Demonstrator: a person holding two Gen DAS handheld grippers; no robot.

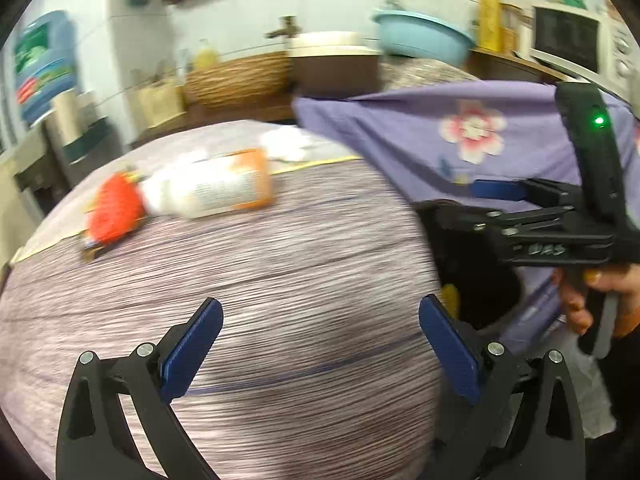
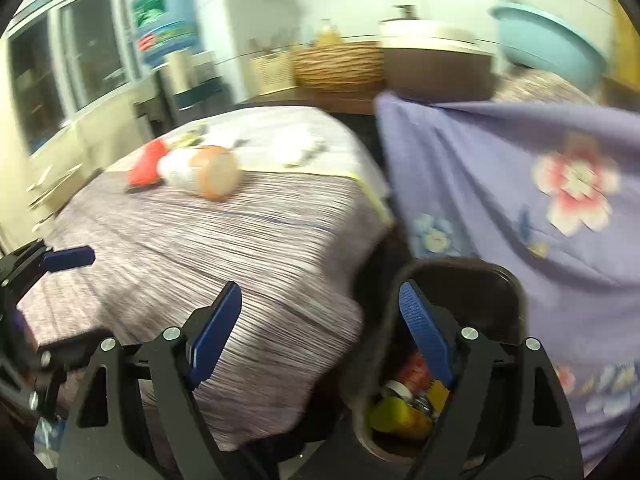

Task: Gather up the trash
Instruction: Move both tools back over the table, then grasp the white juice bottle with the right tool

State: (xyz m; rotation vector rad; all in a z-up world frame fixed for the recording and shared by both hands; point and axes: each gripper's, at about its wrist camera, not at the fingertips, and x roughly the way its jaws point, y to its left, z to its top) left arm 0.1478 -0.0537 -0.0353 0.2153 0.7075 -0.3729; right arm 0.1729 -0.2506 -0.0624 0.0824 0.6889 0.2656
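A white bottle with an orange label [image 1: 212, 190] lies on its side on the striped tablecloth [image 1: 260, 300], far from both grippers; it also shows in the right wrist view [image 2: 202, 172]. A red wrapper [image 1: 114, 212] lies next to it on its left, seen too in the right wrist view [image 2: 146, 164]. White crumpled paper [image 1: 286, 144] lies behind them. A dark bin [image 2: 480, 292] stands beside the table and holds yellow and red trash [image 2: 400, 412]. My left gripper [image 1: 320, 344] is open and empty above the cloth. My right gripper [image 2: 320, 332] is open and empty, over the table edge and bin.
A purple floral cloth [image 2: 520, 184] hangs to the right of the bin. A counter behind holds a wicker basket [image 1: 240, 80], a brown pot [image 1: 336, 64], a blue basin [image 1: 424, 38] and a microwave [image 1: 568, 40]. A water jug [image 2: 166, 20] stands at the back left.
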